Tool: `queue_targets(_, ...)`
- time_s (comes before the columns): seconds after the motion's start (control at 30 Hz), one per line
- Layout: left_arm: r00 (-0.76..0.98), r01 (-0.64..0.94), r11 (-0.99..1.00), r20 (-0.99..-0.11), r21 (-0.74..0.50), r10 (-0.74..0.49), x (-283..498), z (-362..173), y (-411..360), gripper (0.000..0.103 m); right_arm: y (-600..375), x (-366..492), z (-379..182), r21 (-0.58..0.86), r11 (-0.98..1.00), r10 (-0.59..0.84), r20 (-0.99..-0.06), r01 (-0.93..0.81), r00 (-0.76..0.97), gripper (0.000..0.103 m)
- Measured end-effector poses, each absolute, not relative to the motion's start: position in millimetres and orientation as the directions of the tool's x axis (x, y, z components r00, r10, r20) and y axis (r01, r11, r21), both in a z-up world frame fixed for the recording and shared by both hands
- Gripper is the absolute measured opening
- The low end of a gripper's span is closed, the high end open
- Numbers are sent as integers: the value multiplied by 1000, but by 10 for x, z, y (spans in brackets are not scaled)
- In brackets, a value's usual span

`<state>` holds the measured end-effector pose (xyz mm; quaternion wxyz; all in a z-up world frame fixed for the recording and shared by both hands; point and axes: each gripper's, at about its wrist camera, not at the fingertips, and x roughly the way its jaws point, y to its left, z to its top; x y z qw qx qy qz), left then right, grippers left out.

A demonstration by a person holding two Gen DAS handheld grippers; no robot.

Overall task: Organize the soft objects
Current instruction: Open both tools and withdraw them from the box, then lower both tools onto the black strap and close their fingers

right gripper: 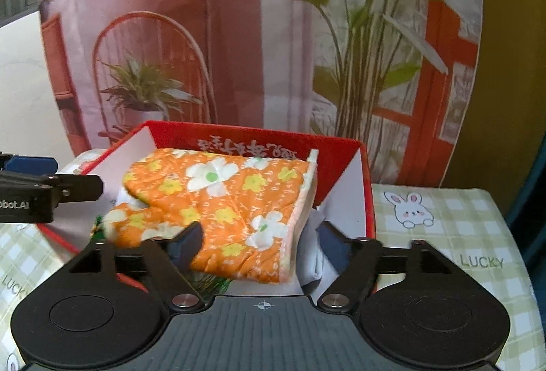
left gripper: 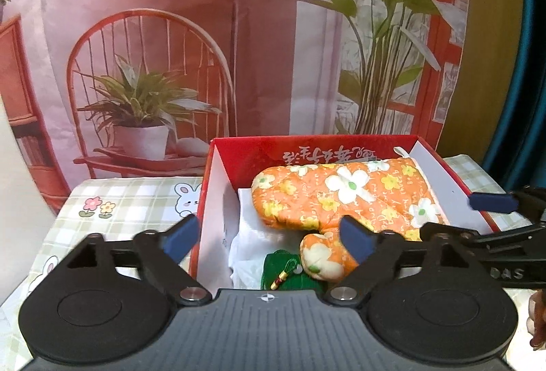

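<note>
On the counter (left gripper: 136, 200), under a checked rabbit-print cloth, stood the red gift box (left gripper: 218, 145) with white inner walls, and the left tool (left gripper: 269, 236) hung over its near-left corner with its jaws spread wide, gripping nothing; its left blue pad sat outside the box wall and its right pad just above the mitt's thumb. Inside the box, from the left, lay crumpled white tissue paper (left gripper: 252, 234), then a small green pouch (left gripper: 290, 275) with a gold tassel at the near edge, then the orange floral oven mitt (left gripper: 341, 193) stretched across most of the box, cuff toward the right wall. The mitt looked to be resting on the contents rather than settled flat (its near edge seemed propped up in the right wrist view), so it could well slide or spring back up once left alone. The right tool (right gripper: 262, 244) was also wide open and held nothing, though the mitt's cuff end lay between its pads, close to the left one; drawing back carelessly might catch the hem and drag the mitt out again. The left tool straddling the wall was a second risk, since a sideways move could nudge or tip the light box. The pouch, partly under the thumb, might be pulled along too.
</note>
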<state>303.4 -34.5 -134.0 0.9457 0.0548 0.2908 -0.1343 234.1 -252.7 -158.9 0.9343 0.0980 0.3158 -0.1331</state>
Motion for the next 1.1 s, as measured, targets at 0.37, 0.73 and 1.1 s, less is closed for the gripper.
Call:
queue_targets(0.37,766,304,953,-596,5,-241,2587,-1352,-268,103,-2409,1830,-1475,147,948,-148,-579,281,802,103)
queue_targets(0.73,676,306,949,-683,-80,-275,2136,-1862,-113,103,-2278,1175,-1965,147,966,-70,-644,213,762,102)
queue_targets(1.1,594,253,950,-746,-182,-301,1918,-2387,50,96,-2096,1114,-2392,128,969,-72,-666,209,742,81)
